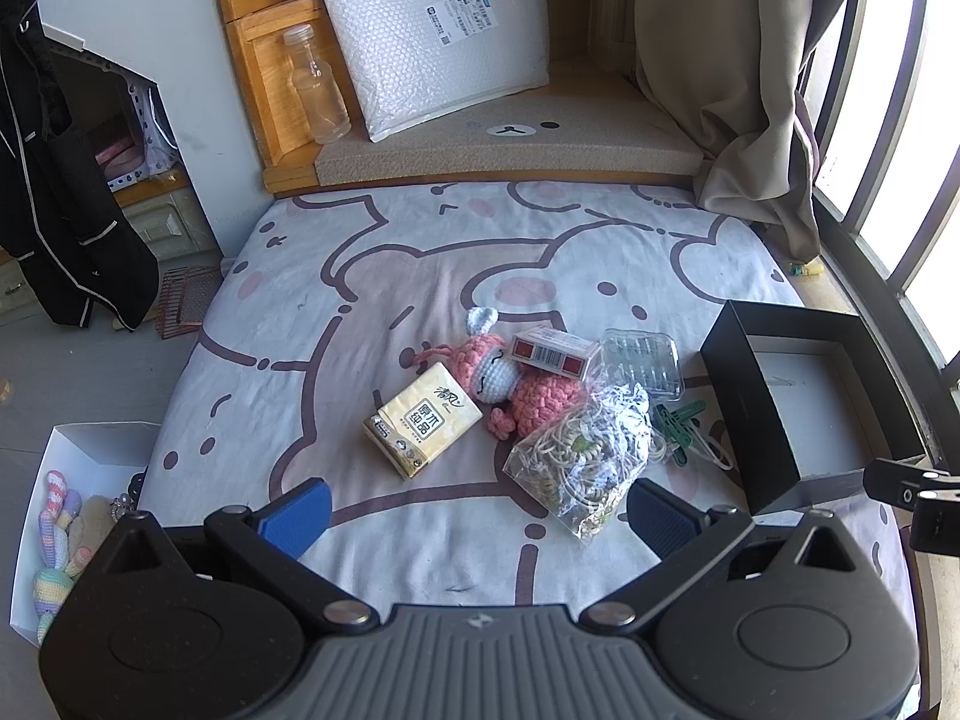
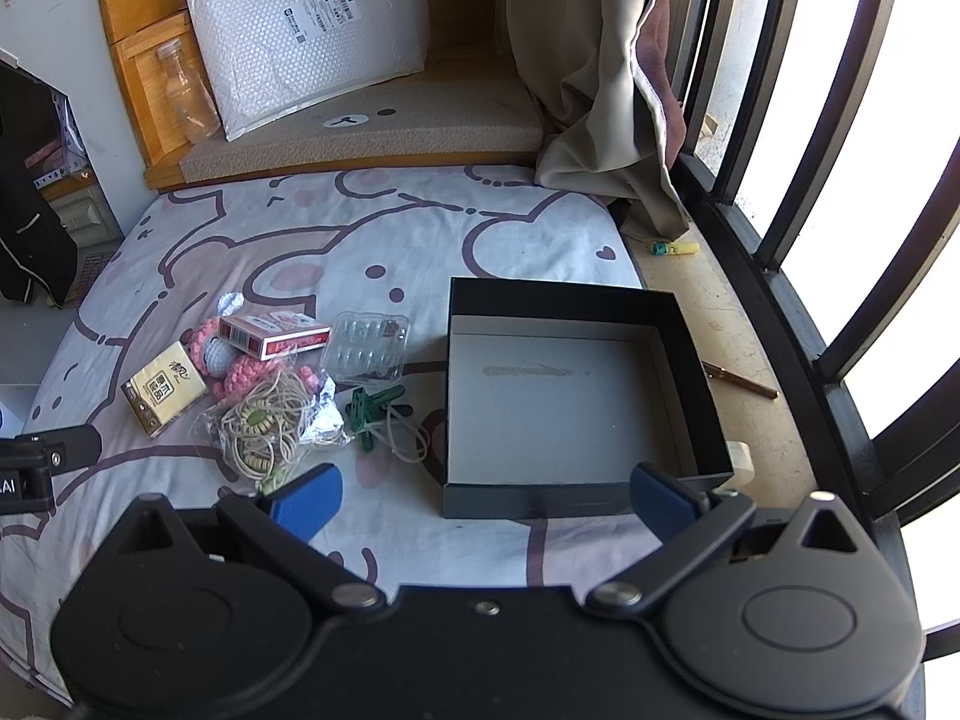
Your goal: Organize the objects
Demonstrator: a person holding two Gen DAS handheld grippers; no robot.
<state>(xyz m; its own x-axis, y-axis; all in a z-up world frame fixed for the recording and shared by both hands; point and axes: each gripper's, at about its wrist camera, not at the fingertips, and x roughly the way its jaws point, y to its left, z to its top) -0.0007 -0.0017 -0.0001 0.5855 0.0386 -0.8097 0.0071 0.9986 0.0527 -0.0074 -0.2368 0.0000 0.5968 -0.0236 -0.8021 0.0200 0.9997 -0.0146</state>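
A pile lies on the bed: a yellow tissue pack (image 1: pixel 422 419) (image 2: pixel 163 394), a pink crochet toy (image 1: pixel 522 384) (image 2: pixel 240 369), a red card box (image 1: pixel 555 350) (image 2: pixel 274 333), a clear plastic tray (image 1: pixel 643 362) (image 2: pixel 367 348), a bag of cords (image 1: pixel 585 450) (image 2: pixel 270 426) and green clothes pegs (image 1: pixel 681 423) (image 2: pixel 375 408). An empty black box (image 1: pixel 774 420) (image 2: pixel 564 408) sits to the right. My left gripper (image 1: pixel 477 516) is open and empty, hovering near the pile. My right gripper (image 2: pixel 486 501) is open and empty at the box's near edge.
A white box of crochet toys (image 1: pixel 60 516) stands on the floor at left. A bubble mailer (image 1: pixel 432 30) and a clear bottle (image 1: pixel 318 87) rest on the wooden ledge behind the bed. A curtain (image 2: pixel 600 90) and window bars (image 2: pixel 840 180) are at right.
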